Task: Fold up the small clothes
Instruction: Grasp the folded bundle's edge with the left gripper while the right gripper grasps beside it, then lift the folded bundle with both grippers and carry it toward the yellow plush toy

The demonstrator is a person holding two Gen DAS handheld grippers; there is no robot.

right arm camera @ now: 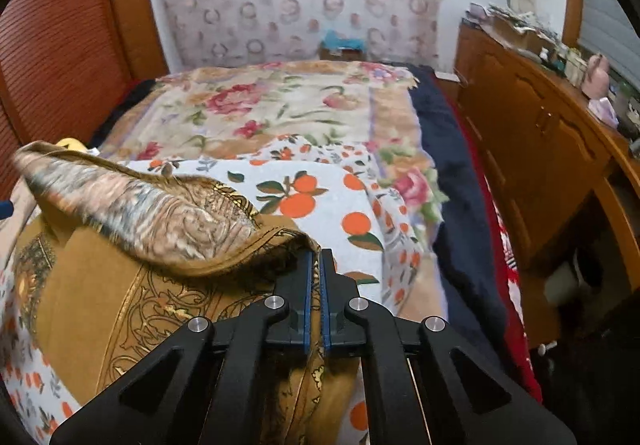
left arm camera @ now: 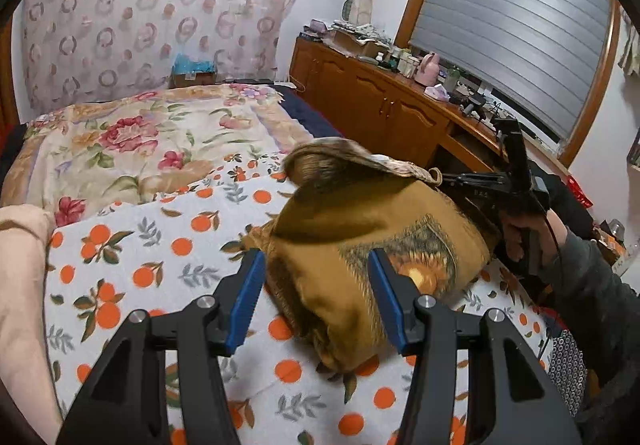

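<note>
The right gripper (right arm camera: pixel 316 265) has its two blue-padded fingers (right arm camera: pixel 307 301) pressed nearly together on a raised edge of the mustard-brown patterned cloth with dark ornamental scrollwork (right arm camera: pixel 168 309). The pinched fabric passes between the pads and hangs below them. From that grip a flap of the cloth arches up and away to the left, its paler mottled underside facing the right wrist camera.

The left gripper (left arm camera: pixel 316 269) holds its blue-padded fingers (left arm camera: pixel 248 301) spread wide, one on each side of the near part of the same cloth (left arm camera: pixel 352 245); whether the pads touch the fabric cannot be told. In the left wrist view the cloth sits as a bunched mound, with the lifted flap at its far side beside the right gripper (left arm camera: pixel 444 177), which a hand (left arm camera: pixel 528 233) in a grey sleeve holds.

The cloth lies on a white bedsheet printed with oranges and leaves (left arm camera: pixel 132 257), spread over the near part of the bed. Beyond it lies a cream floral quilt with red roses (left arm camera: pixel 132 141). A long wooden cabinet crowded with small items (left arm camera: pixel 380 97) stands along the right, below a window with a grey blind (left arm camera: pixel 516 17). A patterned curtain (left arm camera: pixel 160 5) hangs behind the bed.
</note>
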